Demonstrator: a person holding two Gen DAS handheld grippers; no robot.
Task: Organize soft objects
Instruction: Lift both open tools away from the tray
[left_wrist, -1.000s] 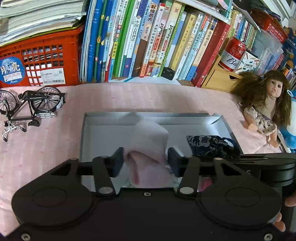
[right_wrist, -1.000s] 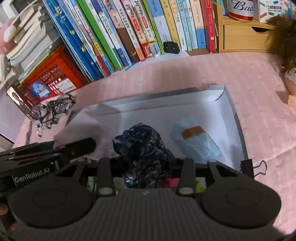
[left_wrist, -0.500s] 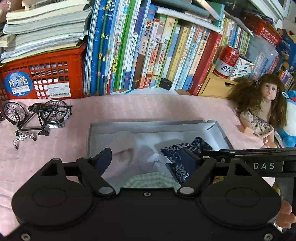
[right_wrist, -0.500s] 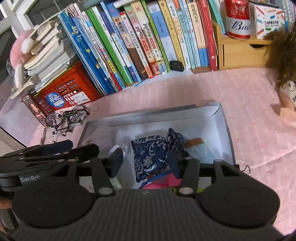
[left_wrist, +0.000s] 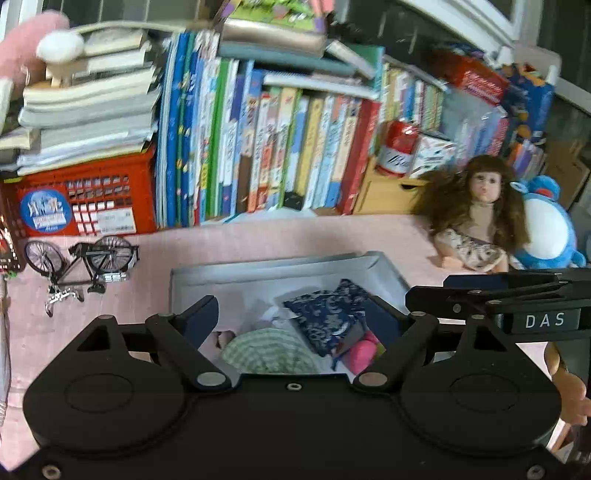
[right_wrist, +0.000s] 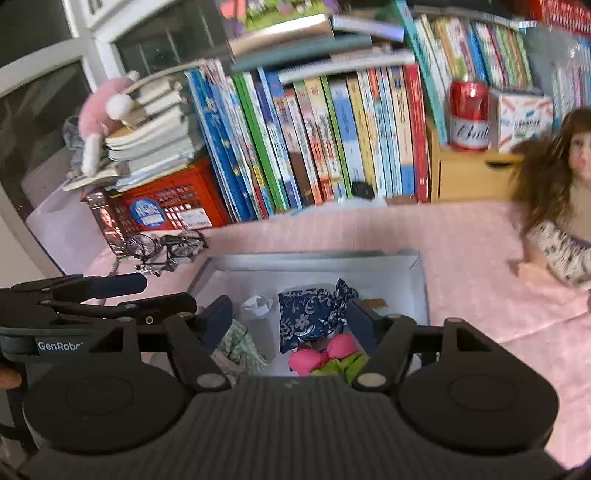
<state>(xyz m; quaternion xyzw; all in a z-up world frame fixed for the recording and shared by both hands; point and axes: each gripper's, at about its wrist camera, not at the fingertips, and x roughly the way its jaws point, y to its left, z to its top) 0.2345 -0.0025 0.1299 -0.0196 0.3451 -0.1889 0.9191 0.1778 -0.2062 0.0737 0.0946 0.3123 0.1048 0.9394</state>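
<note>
A shallow grey box lies on the pink cloth. Inside it lie a dark blue flowered pouch, a green checked cloth, a crumpled white piece and a pink and green item. My left gripper hovers above the box, its jaws opening, with nothing gripped. My right gripper hangs above the pouch, jaws opening too, its pads apart from the pouch. Each view shows the other gripper at its side.
A row of upright books and a red crate line the back. A model bicycle stands left of the box. A doll and blue plush sit at right. A red can tops a wooden drawer.
Both grippers let go: the left released the pink-white cloth, the right the blue pouch, which now lie in the box. Both jaws spread and both hands rose and drew back.
</note>
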